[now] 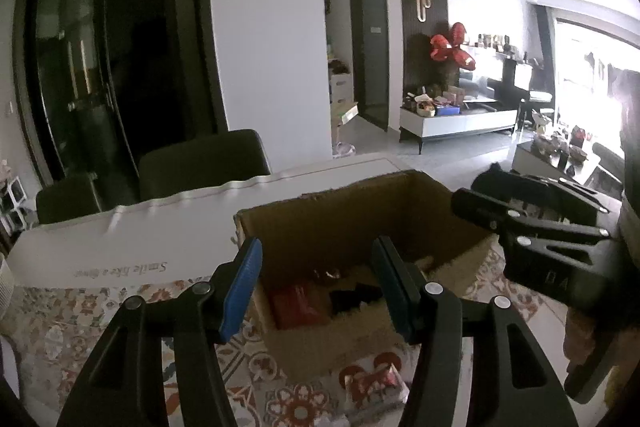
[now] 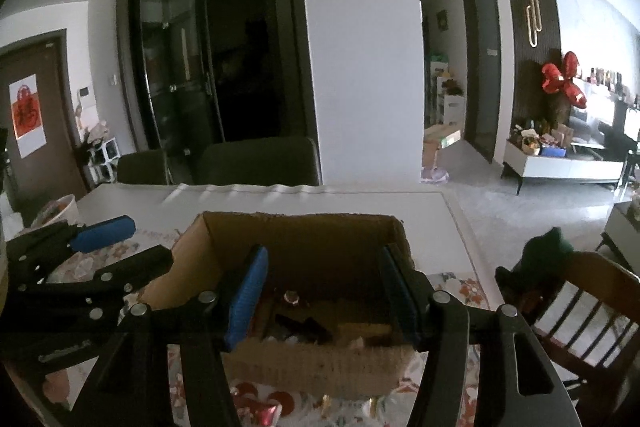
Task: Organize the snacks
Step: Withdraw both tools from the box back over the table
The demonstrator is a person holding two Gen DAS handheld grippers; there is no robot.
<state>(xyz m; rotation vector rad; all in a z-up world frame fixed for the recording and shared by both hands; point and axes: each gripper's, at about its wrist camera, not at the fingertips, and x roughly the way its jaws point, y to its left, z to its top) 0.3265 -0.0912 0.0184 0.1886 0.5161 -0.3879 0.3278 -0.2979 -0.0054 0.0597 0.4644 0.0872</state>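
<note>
Both grippers hang over the box (image 1: pixel 352 227) at frame centre — left gripper (image 1: pixel 318 291) and right gripper (image 2: pixel 320 295) each partly spread, nothing between the pads. Snacks (image 1: pixel 298 307) lie inside the box; one red packet (image 1: pixel 372 383) sits on the cloth (image 1: pixel 80 319) at lower centre.

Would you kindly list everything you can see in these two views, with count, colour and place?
cardboard box: one, brown, open, on the table ahead of both grippers
snack packets in the box: several, red and dark, on the box floor; exact count unclear
wrapped snacks: a few, red and clear, on the table before the box
tablecloth: one, floral orange and white, under the box
table: one, white
dark chairs: two, beyond the table
wooden chair: one, brown, right of the table
red balloons: one cluster, far wall
left gripper: one, black with blue pads, open, empty
right gripper: one, same make, open, empty
</note>
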